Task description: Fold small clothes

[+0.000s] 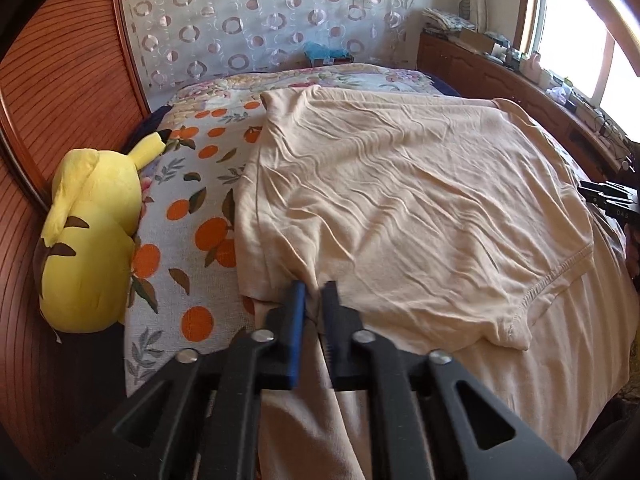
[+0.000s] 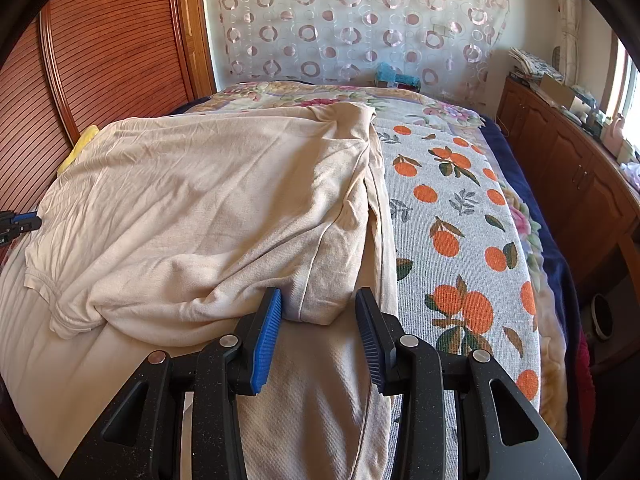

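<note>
Two tools work one cream shirt on the bed. Your left tool pinches the shirt's fold just ahead; your right tool stands wide around its corner. One fold looks done; more remain.

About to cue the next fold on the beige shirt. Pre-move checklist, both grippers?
1. Left gripper pinching the beige shirt: ok, jaws nearly closed with cloth between them.
2. Right gripper holding cloth: not ok, jaws open, a shirt fold sits between them.
3. Shirt lying flat: not ok, wrinkled, bunched at the near hem.
4. Yellow plush toy apart from the shirt: ok in the left view.
5. Orange-print blanket beside the shirt free for the fold: ok.
</note>
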Motion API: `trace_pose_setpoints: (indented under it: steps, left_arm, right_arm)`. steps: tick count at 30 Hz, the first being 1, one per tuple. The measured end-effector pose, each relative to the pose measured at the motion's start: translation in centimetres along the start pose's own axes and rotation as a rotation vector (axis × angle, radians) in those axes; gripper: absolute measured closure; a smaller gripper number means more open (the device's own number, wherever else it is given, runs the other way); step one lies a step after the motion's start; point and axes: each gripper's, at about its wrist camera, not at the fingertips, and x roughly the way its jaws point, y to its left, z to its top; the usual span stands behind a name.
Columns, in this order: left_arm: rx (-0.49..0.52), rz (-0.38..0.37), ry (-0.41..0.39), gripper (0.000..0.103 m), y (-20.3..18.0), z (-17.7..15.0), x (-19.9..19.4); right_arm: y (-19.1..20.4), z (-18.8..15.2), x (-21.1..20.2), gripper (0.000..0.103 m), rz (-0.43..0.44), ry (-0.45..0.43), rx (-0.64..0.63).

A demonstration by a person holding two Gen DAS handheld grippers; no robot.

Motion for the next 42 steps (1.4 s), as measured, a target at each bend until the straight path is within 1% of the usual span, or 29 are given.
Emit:
trace_pose_setpoints:
  steps: [1,3,4,5,6,8,11,15,17,21,23,24,25,26,27,29,32,33,37,40,42]
  left_arm:
    - [-0.002,-0.007,-0.007,0.096,0.0,0.1,-0.3]
    - [-0.004,-0.004,-0.037,0.096,0.1,0.1,-1.1]
    - [-0.008,-0.009,-0.051,0.097,0.1,0.1,-1.5]
    - [-0.015,-0.014,-0.061,0.097,0.3,0.1,-1.8]
    - [-0.021,-0.016,-0.07,0.097,0.4,0.0,-2.1]
    - [-0.025,-0.02,-0.082,0.097,0.5,-0.1,-2.6]
    - [-0.021,-0.03,-0.099,0.096,0.5,-0.1,-3.0]
    - [0.017,-0.001,-0.136,0.096,0.1,0.2,-3.9]
    - [0.009,-0.02,-0.147,0.096,0.4,0.5,-4.3]
    - [-0.014,-0.021,-0.121,0.096,1.3,0.8,-4.2]
    - [-0.028,0.006,-0.071,0.096,1.9,0.5,-3.6]
    - [-0.033,0.012,-0.051,0.091,2.0,0.3,-3.3]
    - [-0.04,0.009,-0.03,0.075,2.2,-0.2,-3.0]
    - [-0.044,-0.001,-0.021,0.068,2.3,-0.7,-2.9]
    - [-0.045,-0.011,-0.012,0.064,2.3,-1.3,-2.7]
    - [-0.035,-0.012,0.009,0.064,2.1,-2.1,-2.2]
    - [-0.036,-0.009,0.035,0.064,2.1,-2.5,-1.3]
    - [-0.038,-0.01,0.026,0.064,2.3,-2.4,-1.3]
    - [-0.052,-0.036,0.03,0.064,2.5,-1.2,-0.4]
    - [-0.046,-0.008,0.033,0.063,2.5,-0.2,0.4]
    - [-0.051,-0.01,0.032,0.063,2.5,0.3,0.7]
  right_arm:
    - [0.1,0.0,-0.1,0.064,-0.002,-0.002,-0.002]
    - [0.1,0.0,-0.2,0.071,0.003,-0.004,-0.009]
    - [0.0,0.0,-0.2,0.078,0.008,-0.005,-0.006]
    - [-0.2,0.0,-0.2,0.087,0.013,-0.004,0.003]
    - [-0.4,0.1,-0.2,0.092,0.019,-0.003,0.013]
    - [-0.6,0.2,-0.5,0.097,0.03,-0.013,0.023]
    - [-0.2,0.6,-1.6,0.098,0.035,-0.054,-0.001]
    - [0.3,1.4,-3.1,0.098,0.028,-0.092,-0.033]
    - [0.6,1.4,-3.3,0.098,0.023,-0.099,-0.048]
    - [0.5,1.4,-3.3,0.098,0.028,-0.1,-0.046]
    - [0.4,1.1,-2.8,0.098,0.021,-0.09,-0.046]
    - [0.5,1.1,-2.4,0.098,0.011,-0.079,-0.049]
    - [0.5,0.9,-1.8,0.098,0.002,-0.062,-0.05]
    - [0.5,1.0,-1.4,0.098,-0.007,-0.046,-0.052]
    - [0.4,0.9,-1.0,0.098,-0.023,-0.031,-0.056]
    - [0.3,0.6,0.0,0.098,-0.054,-0.001,-0.058]
    - [0.0,0.4,0.5,0.098,-0.042,0.003,-0.041]
    - [0.0,0.5,0.6,0.098,-0.039,0.003,-0.036]
    - [0.1,0.7,0.7,0.098,-0.045,0.002,-0.041]
    - [0.2,0.5,0.7,0.098,-0.051,0.001,-0.047]
    - [0.0,0.3,0.6,0.098,-0.052,-0.001,-0.048]
